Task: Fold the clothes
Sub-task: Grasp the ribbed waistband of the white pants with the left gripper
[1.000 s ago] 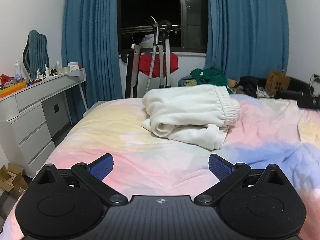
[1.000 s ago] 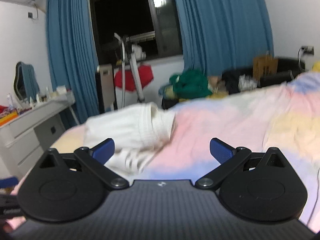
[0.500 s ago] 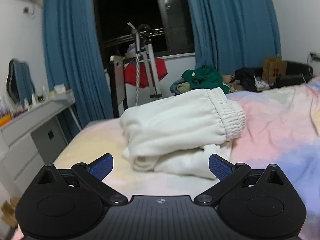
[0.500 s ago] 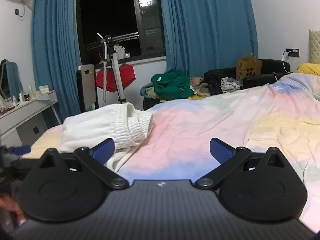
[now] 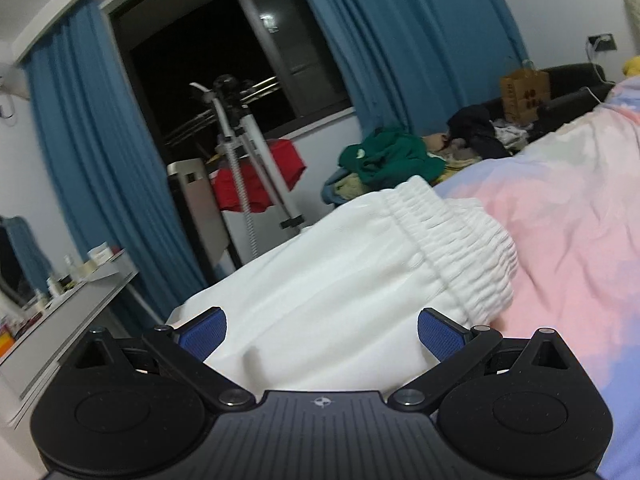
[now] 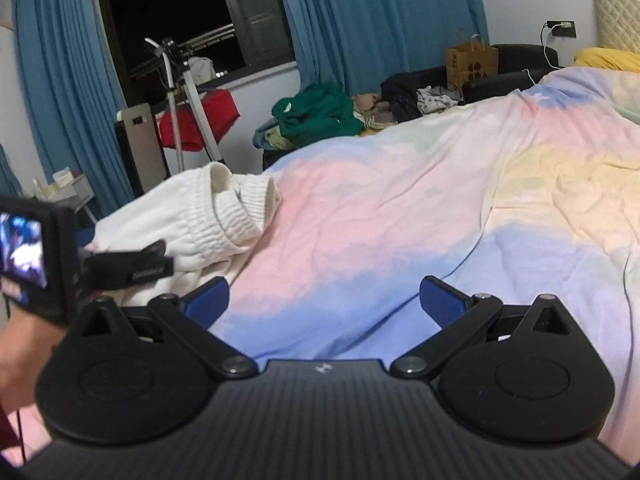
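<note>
two grippers, both spread wide and empty. the left gripper (image 5: 322, 330) sits right up against the folded white sweatpants (image 5: 360, 272), soft fleece with a ribbed elastic waistband, bundled on the pastel tie-dye bedsheet (image 6: 420, 216). the right gripper (image 6: 324, 298) hovers over bare sheet just beside the sweatpants, wrinkled cotton underneath. beyond the sweatpants: a green garment heap (image 6: 316, 114), a metal tripod (image 5: 240, 160), blue curtains (image 5: 400, 40).
</note>
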{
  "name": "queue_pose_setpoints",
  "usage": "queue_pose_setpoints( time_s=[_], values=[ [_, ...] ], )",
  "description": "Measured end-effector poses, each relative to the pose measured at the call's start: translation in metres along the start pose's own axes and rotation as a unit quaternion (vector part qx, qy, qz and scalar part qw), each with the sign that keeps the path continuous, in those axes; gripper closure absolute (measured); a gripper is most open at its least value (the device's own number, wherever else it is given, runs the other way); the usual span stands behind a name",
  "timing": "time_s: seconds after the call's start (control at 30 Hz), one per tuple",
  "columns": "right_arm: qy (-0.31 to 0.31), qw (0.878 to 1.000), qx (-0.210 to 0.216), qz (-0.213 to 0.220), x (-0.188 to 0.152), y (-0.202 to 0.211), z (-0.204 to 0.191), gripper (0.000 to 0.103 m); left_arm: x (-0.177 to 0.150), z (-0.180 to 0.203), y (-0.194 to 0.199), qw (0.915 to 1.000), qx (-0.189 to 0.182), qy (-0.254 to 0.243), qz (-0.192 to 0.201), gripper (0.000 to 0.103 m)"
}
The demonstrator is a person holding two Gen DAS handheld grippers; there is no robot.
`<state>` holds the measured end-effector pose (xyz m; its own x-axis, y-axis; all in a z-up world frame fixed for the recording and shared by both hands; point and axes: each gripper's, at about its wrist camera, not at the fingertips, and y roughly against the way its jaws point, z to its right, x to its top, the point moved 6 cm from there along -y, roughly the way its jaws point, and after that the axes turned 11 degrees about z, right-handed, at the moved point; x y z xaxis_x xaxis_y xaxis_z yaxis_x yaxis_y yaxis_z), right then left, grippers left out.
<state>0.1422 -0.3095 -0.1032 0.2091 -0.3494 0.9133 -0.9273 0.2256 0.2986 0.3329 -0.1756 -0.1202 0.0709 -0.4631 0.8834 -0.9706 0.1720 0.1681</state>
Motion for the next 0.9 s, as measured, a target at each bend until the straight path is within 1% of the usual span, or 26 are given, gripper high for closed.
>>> queue_pose_setpoints(
  time_s=[0.13, 0.23, 0.27, 0.33, 0.4, 0.47, 0.53, 0.57, 0.6, 0.63, 0.7, 0.73, 0.8, 0.9],
  values=[
    [-0.012, 1.0, -0.012, -0.005, -0.002, -0.011, 0.007, 0.0, 0.008, 0.03, -0.021, 0.9983, -0.056, -0.003, 0.017, 0.001],
    [-0.021, 0.999, -0.024, -0.006, -0.003, -0.018, 0.014, 0.0, 0.005, 0.059, -0.036, 0.9964, -0.08, -0.025, 0.016, 0.0],
    [-0.023, 0.999, -0.027, -0.008, -0.004, -0.021, 0.016, 0.0, 0.002, 0.068, -0.042, 0.9963, -0.078, -0.034, 0.013, 0.0],
    [-0.029, 0.999, -0.032, -0.015, -0.006, -0.026, 0.019, 0.0, -0.004, 0.082, -0.058, 0.9974, -0.058, -0.042, -0.01, 0.0],
    [-0.032, 0.999, -0.035, -0.02, -0.009, -0.029, 0.02, 0.0, -0.008, 0.088, -0.068, 0.9983, -0.042, -0.032, -0.025, 0.0],
    [-0.03, 0.999, -0.035, -0.023, -0.011, -0.03, 0.019, 0.0, -0.007, 0.09, -0.076, 0.9989, -0.029, -0.022, -0.029, 0.001],
    [-0.027, 0.999, -0.037, -0.021, -0.012, -0.031, 0.018, 0.0, -0.007, 0.09, -0.082, 0.9989, -0.02, -0.01, -0.042, 0.003],
    [-0.025, 0.999, -0.038, -0.02, -0.012, -0.031, 0.018, 0.0, -0.006, 0.088, -0.081, 0.9987, -0.016, -0.003, -0.048, 0.007],
    [-0.023, 0.999, -0.04, -0.018, -0.012, -0.031, 0.018, 0.0, -0.003, 0.083, -0.077, 0.9985, -0.015, 0.016, -0.05, 0.013],
    [-0.021, 0.999, -0.041, -0.017, -0.012, -0.031, 0.018, 0.0, 0.0, 0.077, -0.072, 0.9979, -0.014, 0.037, -0.052, 0.017],
    [-0.021, 0.999, -0.044, -0.013, -0.012, -0.031, 0.018, 0.0, 0.005, 0.064, -0.061, 0.996, -0.015, 0.07, -0.054, 0.037],
    [-0.021, 0.999, -0.045, -0.011, -0.011, -0.031, 0.018, 0.0, 0.007, 0.058, -0.055, 0.9949, -0.014, 0.083, -0.056, 0.04],
    [-0.019, 0.999, -0.047, -0.007, -0.011, -0.03, 0.018, 0.0, 0.011, 0.046, -0.045, 0.9923, -0.012, 0.107, -0.061, 0.052],
    [-0.013, 0.999, -0.044, 0.001, -0.011, -0.029, 0.016, 0.0, 0.016, 0.02, -0.013, 0.9894, -0.01, 0.134, -0.056, 0.06]
  ],
)
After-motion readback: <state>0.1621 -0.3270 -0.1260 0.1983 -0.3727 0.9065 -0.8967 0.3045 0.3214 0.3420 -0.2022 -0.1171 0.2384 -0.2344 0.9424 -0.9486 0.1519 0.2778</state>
